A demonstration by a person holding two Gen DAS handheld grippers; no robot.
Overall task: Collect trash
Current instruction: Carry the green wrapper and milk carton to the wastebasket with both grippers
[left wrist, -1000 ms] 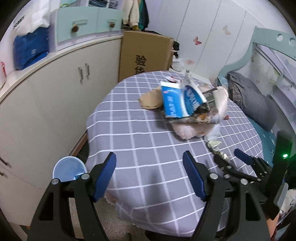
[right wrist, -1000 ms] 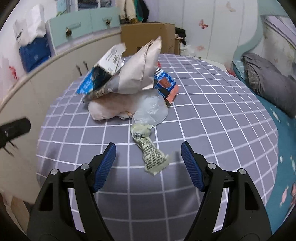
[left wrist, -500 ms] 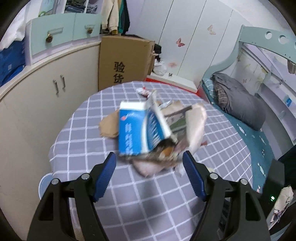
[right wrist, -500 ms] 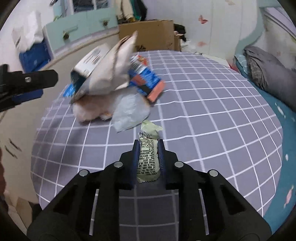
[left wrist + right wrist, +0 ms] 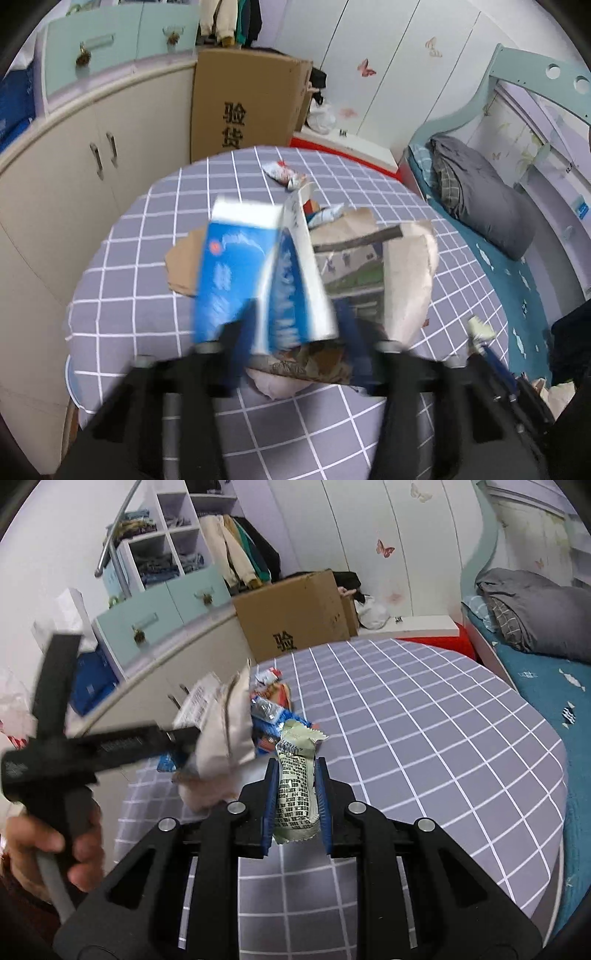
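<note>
A heap of trash lies on the grey checked tablecloth (image 5: pixel 129 258): a blue and white carton (image 5: pixel 236 280), a tan paper bag (image 5: pixel 402 277) and crumpled wrappers. My left gripper (image 5: pixel 295 332) is blurred, its jaws closing on the carton's lower end with the carton between them. From the right wrist view this left gripper (image 5: pixel 184 738) reaches into the heap, held by a hand (image 5: pixel 55 849). My right gripper (image 5: pixel 295 771) is shut on a pale green printed wrapper (image 5: pixel 295 797), lifted off the cloth. Its wrapper tip (image 5: pixel 480 330) shows at the lower right of the left wrist view.
A small red and white wrapper (image 5: pixel 282 173) lies alone at the far side of the table. A cardboard box (image 5: pixel 251 110) and cream cabinets (image 5: pixel 74 166) stand behind and to the left. A bed with a grey blanket (image 5: pixel 480 192) is on the right.
My left gripper moved forward to the heap and its jaws narrowed around the carton. My right gripper closed on the green wrapper, then lifted and rolled with it.
</note>
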